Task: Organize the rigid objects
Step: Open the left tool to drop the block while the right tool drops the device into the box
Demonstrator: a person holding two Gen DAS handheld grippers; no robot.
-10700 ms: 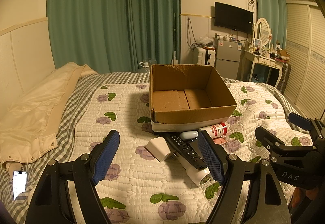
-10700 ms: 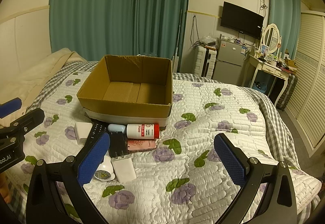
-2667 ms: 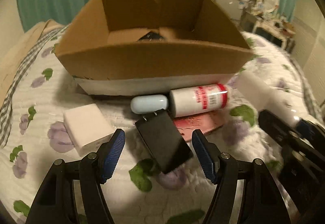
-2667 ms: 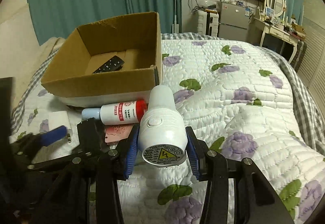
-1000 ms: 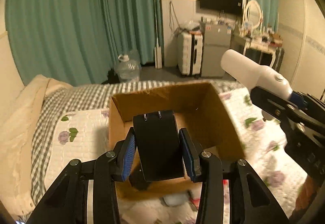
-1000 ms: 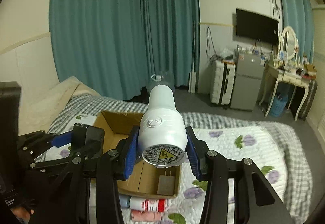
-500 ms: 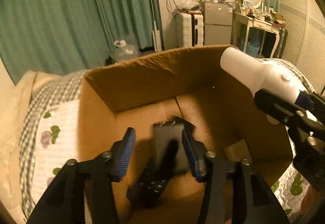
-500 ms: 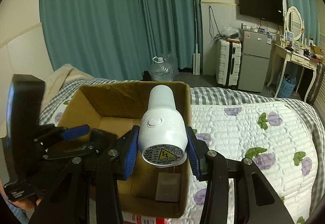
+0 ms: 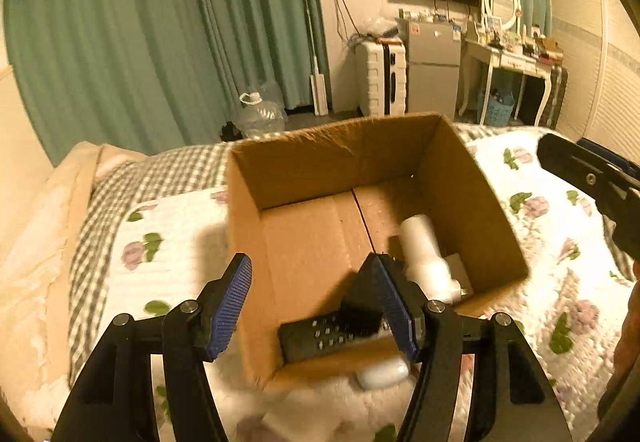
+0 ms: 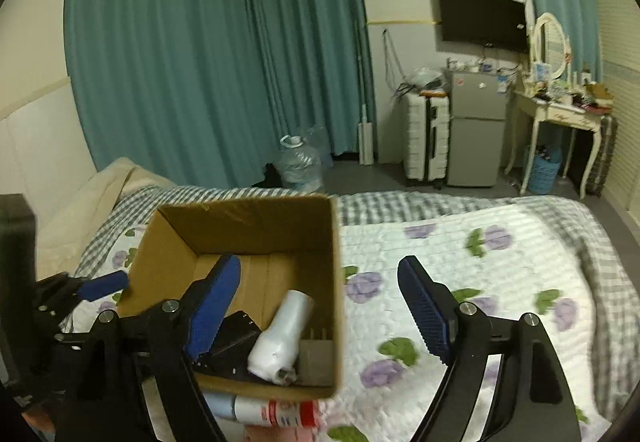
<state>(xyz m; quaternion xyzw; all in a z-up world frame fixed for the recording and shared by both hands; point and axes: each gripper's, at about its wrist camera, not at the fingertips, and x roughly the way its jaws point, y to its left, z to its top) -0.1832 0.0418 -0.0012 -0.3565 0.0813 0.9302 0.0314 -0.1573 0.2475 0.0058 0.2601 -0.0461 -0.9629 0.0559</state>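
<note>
Left tongs (image 9: 316,306): spread wide, nothing between the blue pads, hovering above the near left part of the cardboard box (image 9: 320,165). Right tongs (image 10: 316,312): spread wide too, nothing held, above the box's right wall and the quilt beside it.

Cardboard box open-topped, sitting on the bed (image 10: 460,242) over a white quilt printed with purple flowers and green leaves.

Inside the box:
- white cylindrical appliance (image 10: 282,330), lying tilted on the floor of the box near its right wall, wider end toward the near wall
- black remote (image 9: 320,334) with rows of pale buttons, flat against the near wall
- black block-shaped item (image 10: 236,330) lying partly over the remote, just left of the white appliance, partly hidden behind a tong finger
- pale flat item with prongs (image 10: 316,352) in the near right corner, touching the appliance

Outside the box, on the quilt against its near wall:
- white bottle with red label and cap (image 10: 272,412), lying on its side
- pale blue rounded item (image 10: 220,404) just left of the bottle
- something pinkish below the bottle, blurred, cannot tell what

Beyond the bed: teal curtains (image 10: 216,53), water jug (image 10: 298,163) on the floor, white suitcase, small grey fridge (image 10: 476,129), wall-mounted TV, dressing table with oval mirror.
</note>
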